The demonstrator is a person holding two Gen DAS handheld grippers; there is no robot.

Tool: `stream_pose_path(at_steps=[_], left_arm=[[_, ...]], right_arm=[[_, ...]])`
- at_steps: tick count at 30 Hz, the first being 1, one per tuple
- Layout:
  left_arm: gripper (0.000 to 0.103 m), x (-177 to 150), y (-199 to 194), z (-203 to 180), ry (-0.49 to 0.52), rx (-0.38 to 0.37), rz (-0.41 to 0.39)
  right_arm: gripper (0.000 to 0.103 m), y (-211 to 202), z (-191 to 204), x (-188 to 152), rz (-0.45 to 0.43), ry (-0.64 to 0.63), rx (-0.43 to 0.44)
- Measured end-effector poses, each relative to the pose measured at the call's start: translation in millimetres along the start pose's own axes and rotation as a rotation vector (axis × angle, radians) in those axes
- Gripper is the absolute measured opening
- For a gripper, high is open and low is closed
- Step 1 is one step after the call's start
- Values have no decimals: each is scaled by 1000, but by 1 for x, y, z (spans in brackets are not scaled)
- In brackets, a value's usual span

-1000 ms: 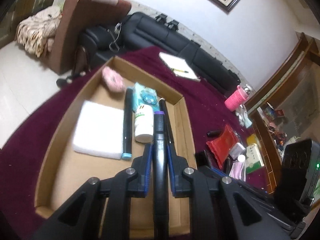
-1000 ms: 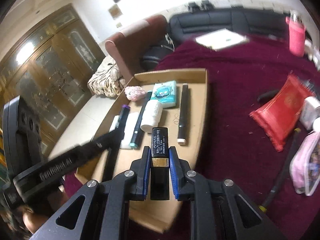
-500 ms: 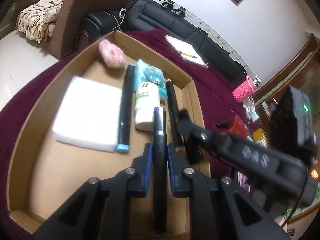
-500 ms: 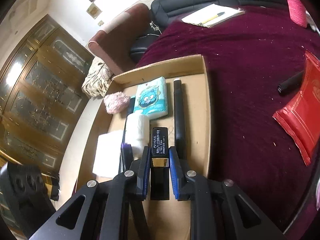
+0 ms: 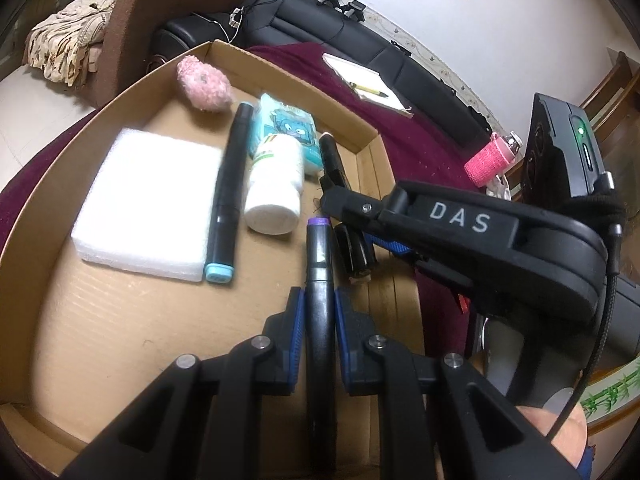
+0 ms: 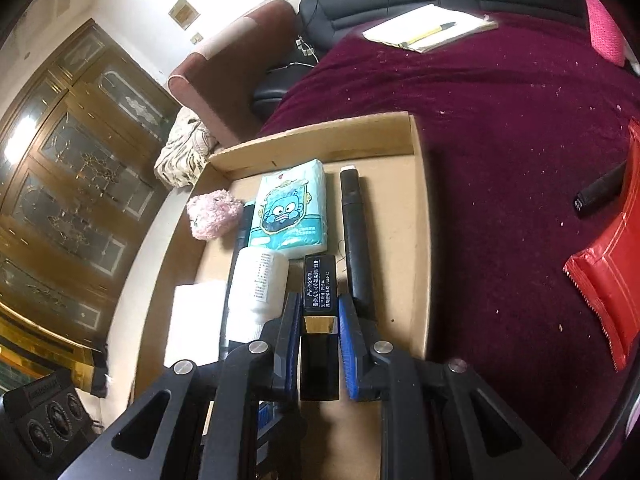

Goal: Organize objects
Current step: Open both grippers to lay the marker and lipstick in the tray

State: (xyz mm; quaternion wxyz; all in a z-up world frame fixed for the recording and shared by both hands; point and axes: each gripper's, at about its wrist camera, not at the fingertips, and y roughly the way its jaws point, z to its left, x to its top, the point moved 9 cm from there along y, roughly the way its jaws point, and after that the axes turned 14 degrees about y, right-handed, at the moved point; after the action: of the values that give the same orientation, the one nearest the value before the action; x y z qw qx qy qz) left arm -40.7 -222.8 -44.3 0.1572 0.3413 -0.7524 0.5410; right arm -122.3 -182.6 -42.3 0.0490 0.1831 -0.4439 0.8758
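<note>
My left gripper is shut on a black marker with a purple end, held low over the cardboard tray. My right gripper is shut on a black box with a gold band, held over the tray between the white bottle and a long black tube. The right gripper also shows in the left wrist view, just right of the marker's tip. In the tray lie a white foam block, a blue-capped marker, a white bottle, a tissue pack and a pink fluffy ball.
The tray sits on a maroon cloth. On the cloth lie a notebook with a pen, a red packet, a small black tube and a pink-sleeved bottle. A black sofa and a brown armchair stand behind.
Both grippers have come lower and further into the tray with their loads. The right gripper has swung in close beside the left one's marker tip.
</note>
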Motion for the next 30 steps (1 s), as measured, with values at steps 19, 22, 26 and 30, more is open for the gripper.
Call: stream_pose_path(at_steps=[19, 22, 26, 30], left_arm=[[24, -1, 3, 4, 12, 22, 1], [36, -1, -2, 3, 14, 33, -6], [37, -3, -8, -1, 23, 34, -12], [37, -4, -17, -6, 37, 41, -22]], right_arm=[[22, -9, 6, -5, 9, -25, 2], [22, -14, 6, -7, 0, -29, 7], [22, -25, 1, -10, -4, -15, 19], [25, -40, -9, -14, -15, 14, 36]])
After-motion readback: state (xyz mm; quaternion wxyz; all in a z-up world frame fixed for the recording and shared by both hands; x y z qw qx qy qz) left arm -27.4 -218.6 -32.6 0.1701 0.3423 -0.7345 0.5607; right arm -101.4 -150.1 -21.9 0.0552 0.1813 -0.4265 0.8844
